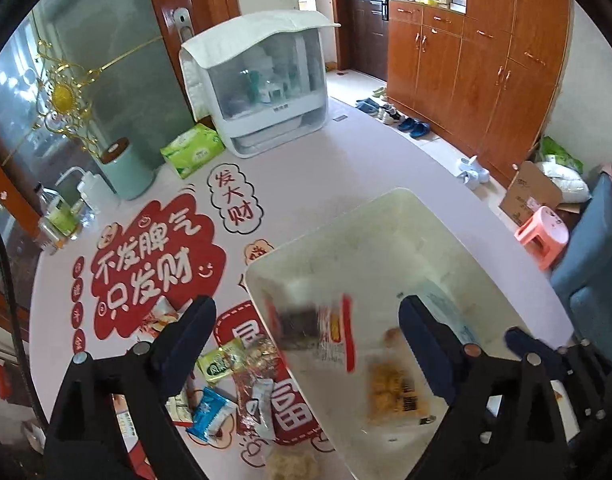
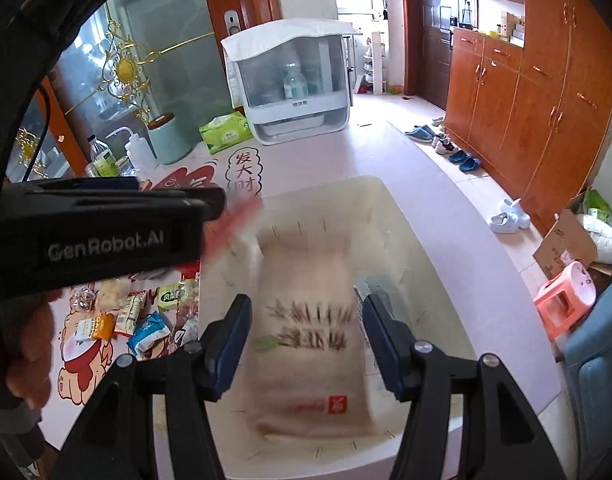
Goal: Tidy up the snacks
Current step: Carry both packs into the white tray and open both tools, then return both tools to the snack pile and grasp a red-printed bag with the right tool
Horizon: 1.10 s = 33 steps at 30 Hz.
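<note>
"GenRobot.AI" is read on the left gripper (image 2: 210,204); both it and the right gripper (image 2: 306,344) are spread, nothing held, above the bin (image 2: 390,200).

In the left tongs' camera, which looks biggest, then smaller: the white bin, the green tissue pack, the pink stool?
1. White bin, but it is nearest.
2. Green tissue pack and pink stool look alike; no ranking.
</note>
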Each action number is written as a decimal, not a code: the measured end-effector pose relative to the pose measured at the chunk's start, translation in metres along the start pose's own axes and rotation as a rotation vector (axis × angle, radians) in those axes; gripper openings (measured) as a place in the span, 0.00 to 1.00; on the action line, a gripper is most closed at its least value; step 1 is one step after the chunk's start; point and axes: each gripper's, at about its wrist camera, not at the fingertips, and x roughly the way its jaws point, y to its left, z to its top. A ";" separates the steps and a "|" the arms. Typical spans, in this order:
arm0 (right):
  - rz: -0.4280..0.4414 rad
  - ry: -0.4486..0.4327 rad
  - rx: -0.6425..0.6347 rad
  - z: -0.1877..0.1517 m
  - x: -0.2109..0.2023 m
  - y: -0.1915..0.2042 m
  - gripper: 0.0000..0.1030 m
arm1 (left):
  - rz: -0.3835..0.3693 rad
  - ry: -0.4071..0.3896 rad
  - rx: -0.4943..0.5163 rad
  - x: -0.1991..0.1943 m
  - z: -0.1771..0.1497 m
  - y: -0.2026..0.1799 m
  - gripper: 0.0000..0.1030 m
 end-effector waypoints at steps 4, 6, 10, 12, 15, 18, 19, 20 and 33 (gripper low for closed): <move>0.012 -0.025 0.009 0.001 -0.004 -0.005 0.61 | 0.015 0.040 -0.008 0.009 -0.005 0.002 0.90; 0.017 -0.036 0.021 0.002 -0.006 -0.009 0.62 | 0.017 0.046 -0.014 0.011 -0.008 0.004 0.90; 0.029 -0.034 0.042 0.003 -0.005 -0.013 0.63 | 0.032 0.056 -0.023 0.013 -0.014 0.008 0.90; 0.039 -0.031 0.051 0.004 -0.003 -0.014 0.63 | 0.031 0.060 -0.033 0.013 -0.017 0.011 0.90; 0.052 -0.023 0.064 0.003 -0.001 -0.013 0.63 | 0.028 0.062 -0.048 0.012 -0.020 0.015 0.90; 0.058 -0.018 0.068 0.003 0.001 -0.012 0.63 | 0.026 0.063 -0.052 0.011 -0.023 0.018 0.90; 0.058 -0.017 0.068 0.003 0.001 -0.012 0.63 | 0.025 0.062 -0.053 0.011 -0.025 0.019 0.90; 0.058 -0.016 0.068 0.002 0.002 -0.011 0.63 | 0.025 0.062 -0.053 0.011 -0.026 0.020 0.90; 0.057 0.015 0.066 -0.004 0.008 -0.002 0.63 | 0.030 0.074 -0.081 0.006 -0.043 0.032 0.90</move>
